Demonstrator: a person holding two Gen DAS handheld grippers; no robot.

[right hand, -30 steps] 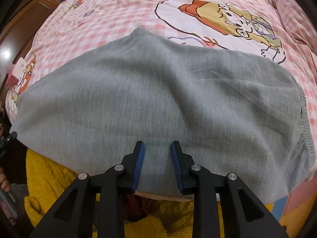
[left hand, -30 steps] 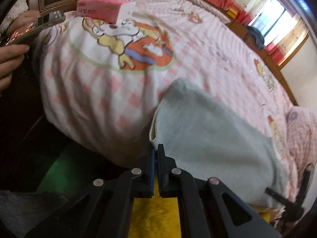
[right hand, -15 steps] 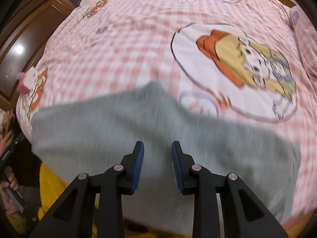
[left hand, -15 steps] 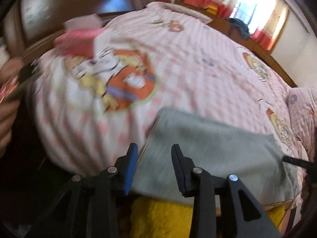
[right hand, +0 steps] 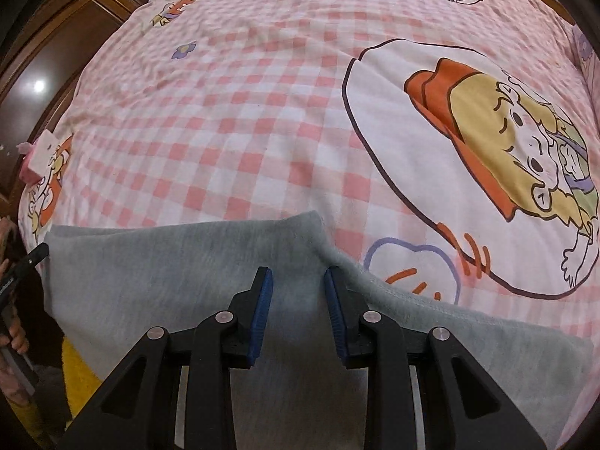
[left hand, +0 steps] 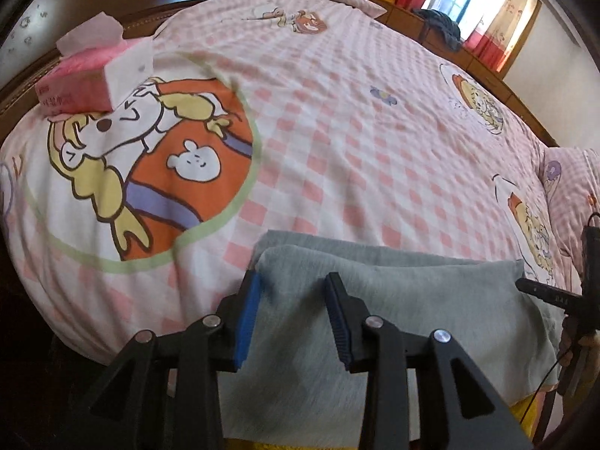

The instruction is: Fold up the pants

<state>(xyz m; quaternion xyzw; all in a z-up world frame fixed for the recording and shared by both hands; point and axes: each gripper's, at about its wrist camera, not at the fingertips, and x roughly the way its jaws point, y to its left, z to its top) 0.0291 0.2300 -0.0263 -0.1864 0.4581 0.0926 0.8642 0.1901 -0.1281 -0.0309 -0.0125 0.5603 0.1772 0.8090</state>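
The bed (left hand: pixel 375 120), under its pink checked cover, fills the upper part of both views. A second ago I had my left gripper (left hand: pixel 292 300) clamped on a corner of the grey pants (left hand: pixel 393 300) and held them raised; now they lie folded along the bottom of the frame, a doubled edge showing at lower centre in the left view. Both grippers stand wide apart and empty, the right gripper (right hand: pixel 296 296) hovering over the cloth too. I judge that fold laid down, another perhaps to follow. The pink tissue box (left hand: pixel 93 75) sits upper left, well apart.
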